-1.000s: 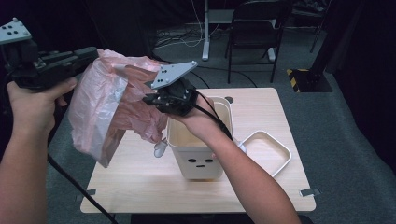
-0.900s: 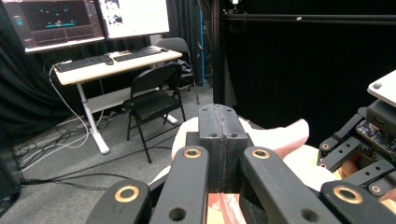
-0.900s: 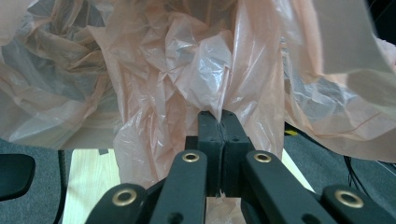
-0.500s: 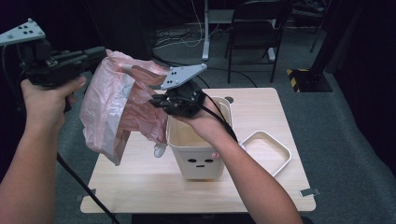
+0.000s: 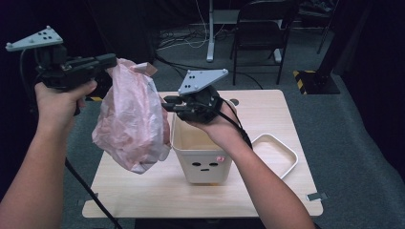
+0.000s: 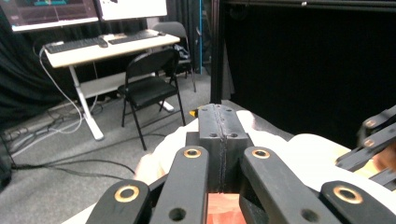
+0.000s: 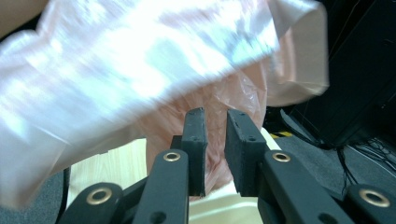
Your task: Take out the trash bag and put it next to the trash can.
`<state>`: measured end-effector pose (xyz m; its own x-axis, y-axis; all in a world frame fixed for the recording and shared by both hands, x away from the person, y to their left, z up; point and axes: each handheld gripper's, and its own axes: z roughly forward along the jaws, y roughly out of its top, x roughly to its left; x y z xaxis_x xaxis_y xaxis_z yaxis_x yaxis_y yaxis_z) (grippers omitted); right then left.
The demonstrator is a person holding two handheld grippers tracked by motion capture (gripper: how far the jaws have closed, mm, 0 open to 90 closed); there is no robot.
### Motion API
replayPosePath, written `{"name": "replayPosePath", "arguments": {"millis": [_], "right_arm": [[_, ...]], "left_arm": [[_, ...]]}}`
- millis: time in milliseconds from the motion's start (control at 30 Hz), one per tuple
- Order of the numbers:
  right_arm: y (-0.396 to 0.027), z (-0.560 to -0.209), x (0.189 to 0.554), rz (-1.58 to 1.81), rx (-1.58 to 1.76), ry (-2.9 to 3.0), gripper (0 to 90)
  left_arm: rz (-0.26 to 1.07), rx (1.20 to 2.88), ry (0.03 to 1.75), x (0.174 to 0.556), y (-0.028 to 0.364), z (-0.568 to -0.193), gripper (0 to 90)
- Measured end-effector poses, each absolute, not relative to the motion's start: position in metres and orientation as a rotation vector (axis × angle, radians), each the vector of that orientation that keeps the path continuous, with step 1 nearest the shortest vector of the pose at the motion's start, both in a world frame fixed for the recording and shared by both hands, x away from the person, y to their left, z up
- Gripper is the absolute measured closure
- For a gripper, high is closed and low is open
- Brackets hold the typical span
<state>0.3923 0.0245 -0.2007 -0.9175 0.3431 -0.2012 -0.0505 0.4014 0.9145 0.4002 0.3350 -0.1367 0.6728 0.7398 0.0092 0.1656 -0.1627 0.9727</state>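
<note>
A pink plastic bag [image 5: 133, 119] hangs over the table's left side, and my left gripper [image 5: 112, 61] holds it by its top edge from the upper left. In the left gripper view the jaws [image 6: 219, 114] are pressed together with pink film low between them. My right gripper [image 5: 167, 105] hovers over the left rim of a cream bin with a face [image 5: 203, 155], pointing at the bag. Its jaws [image 7: 215, 116] have just been opening and stand slightly apart. Nothing is pinched between them, and the bag [image 7: 154, 60] shows blurred just beyond.
The bin's cream lid [image 5: 277, 152] lies on the wooden table [image 5: 267, 195] to the right of the bin. A black chair [image 5: 267, 28] and cables stand on the grey floor behind the table. A desk with keyboards [image 6: 102, 42] is farther back.
The right gripper has let go of the bag and drawn back over the bin. The bag, earlier stretched between both grippers, now hangs narrow from the left gripper, which moved right and down.
</note>
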Motion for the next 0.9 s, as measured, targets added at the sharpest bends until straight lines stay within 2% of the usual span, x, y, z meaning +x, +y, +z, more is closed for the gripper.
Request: {"name": "replayPosePath", "arguments": {"millis": [633,900], "right_arm": [[-0.011,-0.197,0.371,1.536,0.243,2.238,78.0],[-0.016,-0.203,0.372,1.537,0.267,2.245,77.9]], "left_arm": [[0.518,1.747,0.838,0.426,0.342,-0.203,90.0],[0.476,1.763,0.876,0.433,0.343,-0.232,90.0]]}}
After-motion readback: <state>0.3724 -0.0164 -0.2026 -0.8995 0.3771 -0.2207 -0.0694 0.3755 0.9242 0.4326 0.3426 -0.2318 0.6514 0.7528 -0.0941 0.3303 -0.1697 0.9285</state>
